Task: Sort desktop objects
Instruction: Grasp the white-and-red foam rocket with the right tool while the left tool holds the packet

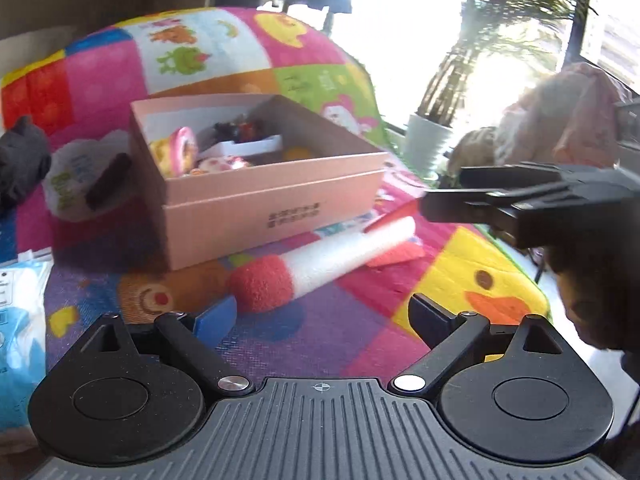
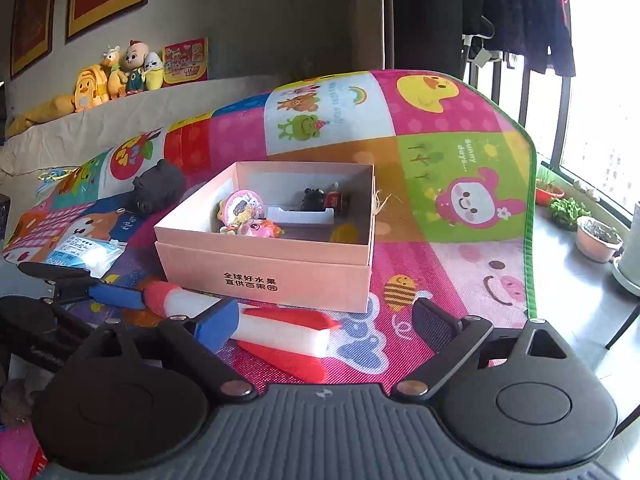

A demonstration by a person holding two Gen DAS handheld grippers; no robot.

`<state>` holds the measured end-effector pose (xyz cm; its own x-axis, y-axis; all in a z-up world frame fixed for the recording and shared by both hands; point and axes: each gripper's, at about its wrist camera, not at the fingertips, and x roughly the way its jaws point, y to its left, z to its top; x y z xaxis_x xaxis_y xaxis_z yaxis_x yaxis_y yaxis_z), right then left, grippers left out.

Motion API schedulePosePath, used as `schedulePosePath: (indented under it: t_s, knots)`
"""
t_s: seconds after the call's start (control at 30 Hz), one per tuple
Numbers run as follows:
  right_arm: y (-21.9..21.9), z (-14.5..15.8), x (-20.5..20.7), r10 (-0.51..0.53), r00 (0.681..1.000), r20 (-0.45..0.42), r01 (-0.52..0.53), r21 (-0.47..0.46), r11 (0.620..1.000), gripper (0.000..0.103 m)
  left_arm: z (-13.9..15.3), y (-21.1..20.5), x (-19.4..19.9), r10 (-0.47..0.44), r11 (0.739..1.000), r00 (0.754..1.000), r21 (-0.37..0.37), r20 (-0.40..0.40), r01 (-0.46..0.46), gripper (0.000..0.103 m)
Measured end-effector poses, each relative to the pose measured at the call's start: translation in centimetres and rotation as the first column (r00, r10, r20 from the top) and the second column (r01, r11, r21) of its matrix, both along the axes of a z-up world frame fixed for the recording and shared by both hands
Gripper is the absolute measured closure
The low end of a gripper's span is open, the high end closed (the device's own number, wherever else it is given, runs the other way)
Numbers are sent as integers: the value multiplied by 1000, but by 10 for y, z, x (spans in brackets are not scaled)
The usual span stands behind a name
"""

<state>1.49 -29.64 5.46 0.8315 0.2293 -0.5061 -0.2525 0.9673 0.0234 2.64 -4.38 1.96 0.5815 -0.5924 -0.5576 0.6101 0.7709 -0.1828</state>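
1. Presently, the foam rocket [image 2: 280,330] lies on the mat [image 2: 452,280] against the pink box [image 2: 264,276], outside it, presumably awaiting sorting.
2. Left gripper [image 1: 320,316] and right gripper [image 2: 324,320]: jaws apart, empty, flanking the rocket for pickup.

The left claw [image 1: 322,316] tilts downward with its jaws spread wide and nothing between them. The right claw [image 2: 324,322] also angles down, jaws wide apart and empty. The two claws sit close, side by side.
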Motion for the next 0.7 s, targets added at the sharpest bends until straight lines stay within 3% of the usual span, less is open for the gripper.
schedulePosePath:
  t_s: [0.07, 0.17, 0.23, 0.3, 0.37, 0.43, 0.5, 0.57, 0.7]
  knots:
    - [-2, 2, 6, 33, 999, -20, -33, 37, 999, 9, 6, 0, -18, 17, 998, 998, 64, 61, -21, 6]
    - [3, -1, 19, 83, 994, -64, -79, 70, 994, 9, 14, 16, -34, 140, 976, 982, 150, 127, -159, 6]
    - [3, -8, 33, 69, 992, -105, -56, 116, 992, 9, 20, 37, -38, 242, 954, 960, 146, 140, -261, 6]
    - [1, -20, 49, 32, 985, -168, -4, 166, 986, 9, 30, 66, -36, 356, 921, 924, 116, 139, -372, 5]
    - [3, -29, 53, 61, 975, -215, -12, 224, 974, 9, 37, 92, -37, 446, 884, 886, 89, 131, -458, 5]
    - [13, -35, 43, 201, 944, -262, -116, 306, 945, 9, 40, 115, -37, 512, 851, 852, 70, 111, -521, 3]
    - [27, -32, 25, 381, 884, -272, -266, 379, 886, 9, 39, 131, -34, 562, 819, 822, 75, 92, -569, 3]
    - [41, -19, 3, 455, 864, -217, -374, 329, 867, 9, 35, 139, -33, 597, 793, 798, 85, 84, -603, 3]
    - [74, 2, -20, 403, 914, -47, -405, -23, 914, 9, 27, 142, -31, 610, 786, 790, 77, 63, -614, 3]
